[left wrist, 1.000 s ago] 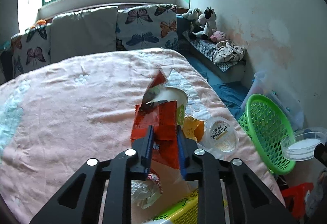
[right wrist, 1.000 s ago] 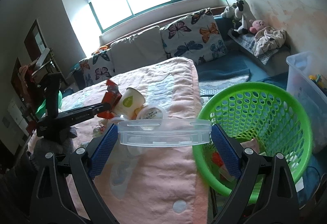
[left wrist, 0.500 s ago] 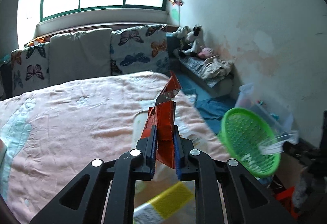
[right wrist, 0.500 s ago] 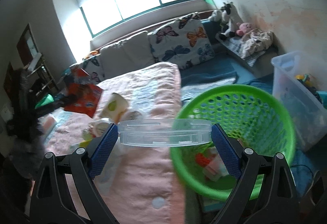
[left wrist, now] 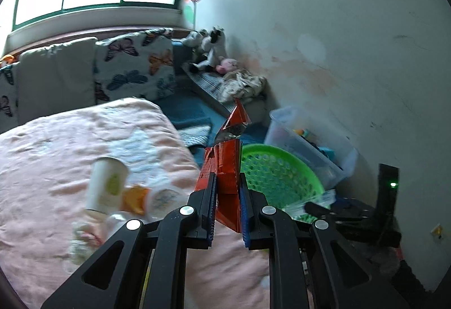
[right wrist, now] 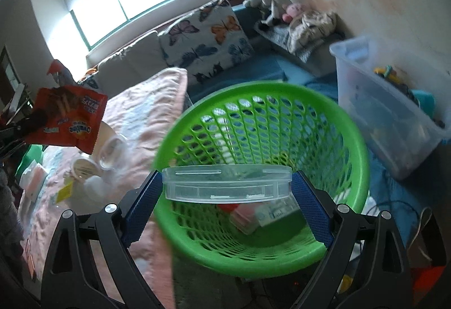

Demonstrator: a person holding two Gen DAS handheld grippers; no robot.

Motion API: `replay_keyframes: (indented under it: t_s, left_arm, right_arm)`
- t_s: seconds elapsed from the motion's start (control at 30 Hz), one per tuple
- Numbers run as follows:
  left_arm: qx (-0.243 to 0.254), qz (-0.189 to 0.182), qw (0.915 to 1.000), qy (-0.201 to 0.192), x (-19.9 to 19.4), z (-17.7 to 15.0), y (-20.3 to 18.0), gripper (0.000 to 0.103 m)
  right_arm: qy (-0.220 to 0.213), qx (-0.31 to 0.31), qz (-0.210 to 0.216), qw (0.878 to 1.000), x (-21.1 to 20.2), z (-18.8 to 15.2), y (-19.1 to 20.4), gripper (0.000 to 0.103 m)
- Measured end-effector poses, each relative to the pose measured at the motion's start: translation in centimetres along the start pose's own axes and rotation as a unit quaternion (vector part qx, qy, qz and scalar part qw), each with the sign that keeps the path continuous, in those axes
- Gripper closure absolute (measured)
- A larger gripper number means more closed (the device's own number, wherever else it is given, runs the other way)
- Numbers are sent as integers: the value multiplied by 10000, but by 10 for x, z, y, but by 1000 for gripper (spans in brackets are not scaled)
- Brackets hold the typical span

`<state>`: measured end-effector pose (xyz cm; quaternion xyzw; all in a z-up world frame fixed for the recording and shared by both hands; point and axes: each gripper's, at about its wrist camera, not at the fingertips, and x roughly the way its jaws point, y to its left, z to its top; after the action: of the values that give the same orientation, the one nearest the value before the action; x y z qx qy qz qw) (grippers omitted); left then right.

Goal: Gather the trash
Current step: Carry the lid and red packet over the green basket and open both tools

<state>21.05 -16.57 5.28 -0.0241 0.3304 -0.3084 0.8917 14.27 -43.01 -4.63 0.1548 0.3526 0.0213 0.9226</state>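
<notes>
Left claw (left wrist: 227,190): I am holding it clamped on a red snack wrapper (left wrist: 227,168); the wrapper is standing upright between the two blue pads, its torn top rising well above the fingertips and its lower edge hanging down between the fingers; it is hanging above the edge of the pink blanket (left wrist: 56,145), with the green basket (left wrist: 282,168) showing just behind it to the right.

Right claw (right wrist: 227,187): I am gripping a clear plastic lid (right wrist: 227,182) across its width; the lid is lying level between the pads, one pad pressing on each end; it is sitting above the open mouth of the green basket (right wrist: 358,139), near the front rim.

Basket contents: a few pieces are lying at the bottom, among them something red and something white; too blurred to name.

On the blanket, lying apart from both claws: a white paper cup (left wrist: 105,185) on its side; an orange piece (left wrist: 135,199) beside it; a round tub (right wrist: 81,166); crumpled paper (left wrist: 81,238).

Beside the basket: a clear storage box (right wrist: 389,117) standing against the wall.
</notes>
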Motion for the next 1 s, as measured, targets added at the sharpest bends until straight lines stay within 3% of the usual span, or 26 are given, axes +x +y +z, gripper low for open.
replay_keyframes:
  t_s: [0.33, 1.0]
  left_arm:
    - [47, -346, 9984, 446, 46, -10, -30, 88]
    - [233, -666, 9918, 1068, 108, -27, -71, 88]
  right_arm:
    - [194, 167, -61, 9997, 14, -9, -22, 11]
    - [-246, 303, -76, 9992, -27, -11, -34, 9]
